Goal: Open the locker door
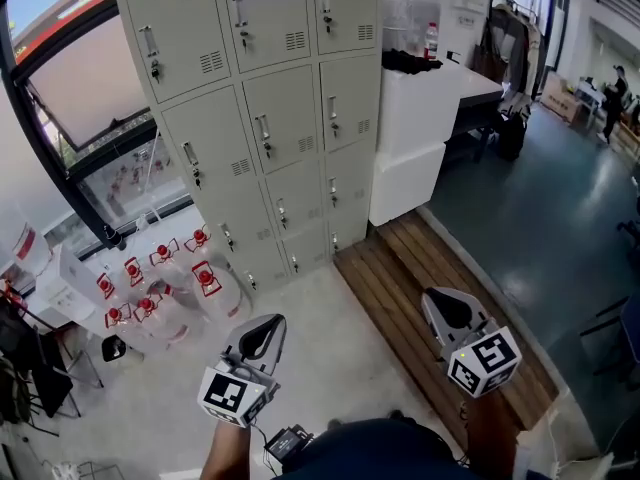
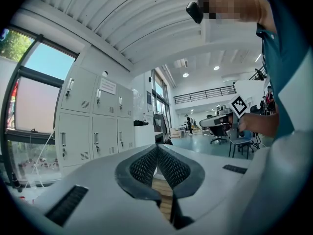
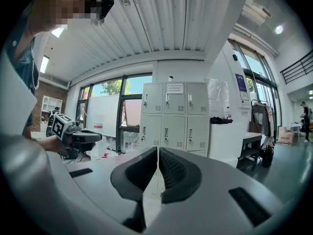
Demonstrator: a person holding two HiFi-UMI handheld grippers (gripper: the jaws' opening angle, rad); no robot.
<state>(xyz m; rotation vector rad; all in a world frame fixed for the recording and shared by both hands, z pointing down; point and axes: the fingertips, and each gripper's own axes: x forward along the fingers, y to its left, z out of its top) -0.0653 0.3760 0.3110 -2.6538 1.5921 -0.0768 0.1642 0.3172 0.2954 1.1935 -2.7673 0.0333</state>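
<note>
1. A grey locker bank [image 1: 270,118], 3 columns wide, stands straight ahead of both sets of fingers and well apart from them. Every door in view is closed, and each has a small handle and a vent.
2. A white tabletop [image 1: 440,88] stands against the lockers, ahead and to the right of the right fingers.
3. A wooden slatted platform [image 1: 400,278] lies on the floor, below and ahead of the right fingers.
4. Clear water jugs [image 1: 205,286] with red caps cluster on the floor, ahead and to the left of the left fingers, near the base of the lockers.
5. The left gripper [image 1: 268,326] is held in the air, pointing toward the lockers. Its fingers [image 2: 144,168] are pressed together with nothing between them.
6. The right gripper [image 1: 443,300] is also held in the air, pointing toward the lockers. Its fingers [image 3: 173,170] meet at the tips and grip nothing.
</note>
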